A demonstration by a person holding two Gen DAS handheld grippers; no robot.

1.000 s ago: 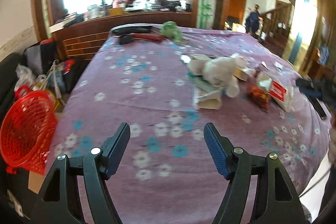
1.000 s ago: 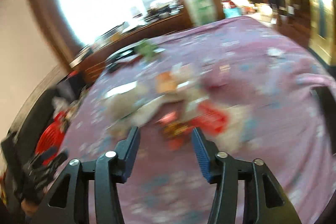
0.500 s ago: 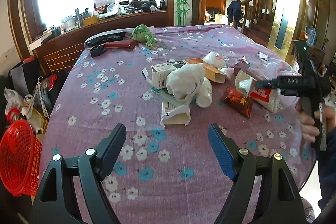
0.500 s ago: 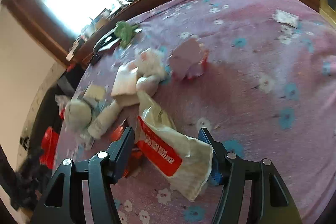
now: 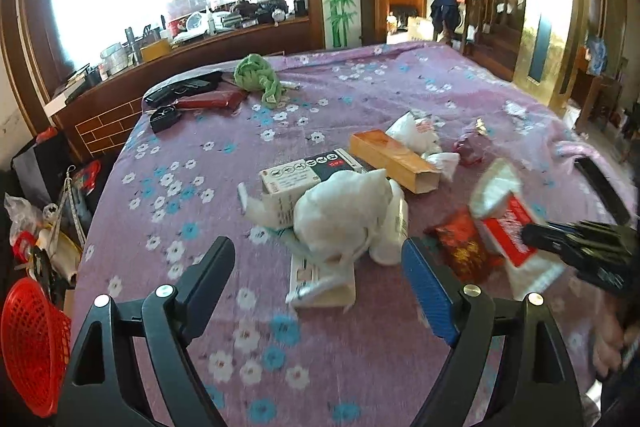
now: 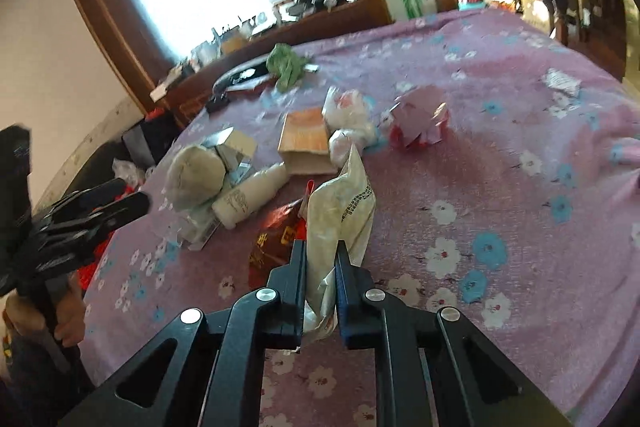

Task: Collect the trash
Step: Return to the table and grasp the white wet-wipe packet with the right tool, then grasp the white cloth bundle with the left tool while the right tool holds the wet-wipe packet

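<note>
While half a second ago the right gripper (image 6: 322, 251) stood with its jaws apart on either side of the white packet (image 6: 340, 215), those jaws are now clamped on the packet's lower end. The packet stands nearly upright between them, its printed top leaning right, just above the red wrapper (image 6: 276, 235) on the table (image 6: 540, 155). In the left wrist view the packet's red label (image 5: 506, 227) shows blurred beside the right gripper's black tip.

The left gripper (image 5: 316, 267) has drawn closer to the pile since a second ago: the trash now fills the middle of its view. Its jaws are apart and opening, wider than before, with nothing pressed between them. Just beyond them lie a white crumpled bag (image 5: 344, 215), a white bottle (image 5: 394, 227) touching it, a flat carton (image 5: 320, 287) under both, a printed box (image 5: 304, 179) and an orange box (image 5: 392, 155).

A red basket (image 5: 30, 347) sits below the table's left edge, lower in the left view than before. The green cloth (image 5: 258, 77) lies at the far end of the table, well apart from the pile.
</note>
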